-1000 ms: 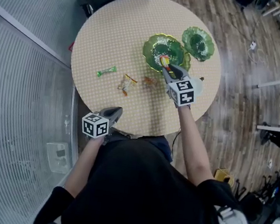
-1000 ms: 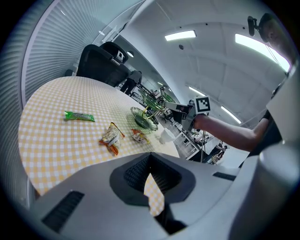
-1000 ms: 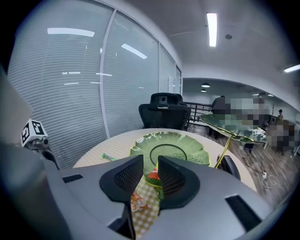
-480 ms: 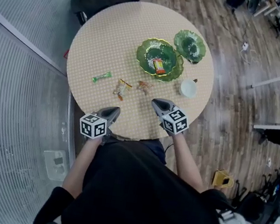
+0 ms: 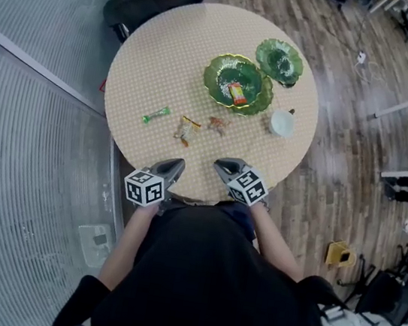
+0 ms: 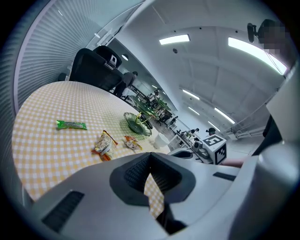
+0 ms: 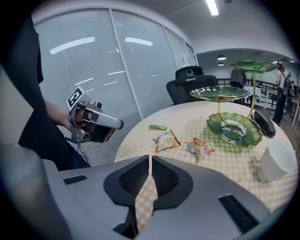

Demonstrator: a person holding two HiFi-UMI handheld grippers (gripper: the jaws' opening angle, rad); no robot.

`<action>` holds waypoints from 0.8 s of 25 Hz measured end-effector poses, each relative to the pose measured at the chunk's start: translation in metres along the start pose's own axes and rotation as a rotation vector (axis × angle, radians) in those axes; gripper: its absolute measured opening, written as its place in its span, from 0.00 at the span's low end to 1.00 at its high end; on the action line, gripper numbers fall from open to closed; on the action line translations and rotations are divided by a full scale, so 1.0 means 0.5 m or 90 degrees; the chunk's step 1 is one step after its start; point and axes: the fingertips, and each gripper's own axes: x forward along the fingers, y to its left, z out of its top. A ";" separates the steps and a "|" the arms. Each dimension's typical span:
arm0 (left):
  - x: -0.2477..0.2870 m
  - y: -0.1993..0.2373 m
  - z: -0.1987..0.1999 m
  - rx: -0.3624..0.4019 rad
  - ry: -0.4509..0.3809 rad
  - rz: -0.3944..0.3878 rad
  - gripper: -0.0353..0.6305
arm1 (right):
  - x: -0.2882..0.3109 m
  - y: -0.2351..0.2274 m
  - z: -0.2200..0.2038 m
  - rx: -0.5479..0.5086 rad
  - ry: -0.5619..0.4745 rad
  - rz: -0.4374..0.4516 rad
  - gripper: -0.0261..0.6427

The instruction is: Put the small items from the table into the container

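— How are the grippers held?
— The grey left gripper point(image 5: 176, 163) and grey right gripper point(image 5: 220, 165) are both clenched on nothing, over the near edge of the round yellow-checked table point(image 5: 158, 60).
— Where are the small items?
— A long green wrapped bar point(image 5: 156, 115), a yellow-orange crinkled packet point(image 5: 185, 131) and a small orange crinkled packet point(image 5: 217, 123) are spread on the cloth, apart from each other. One red-orange packet point(image 5: 236, 93) is seen lying in the green leaf-shaped glass dish point(image 5: 221, 74).

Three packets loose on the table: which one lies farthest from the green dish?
The green packet, alone at the far left. The orange-yellow packet and the smaller orange packet both lie closer to the dish.
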 end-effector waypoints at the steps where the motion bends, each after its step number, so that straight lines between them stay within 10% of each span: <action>1: 0.000 -0.002 -0.001 0.003 0.001 -0.003 0.06 | 0.005 0.008 -0.003 -0.006 0.005 0.005 0.10; 20: 0.001 -0.004 -0.037 -0.003 0.033 -0.020 0.06 | -0.005 -0.029 -0.026 -0.055 0.077 -0.004 0.10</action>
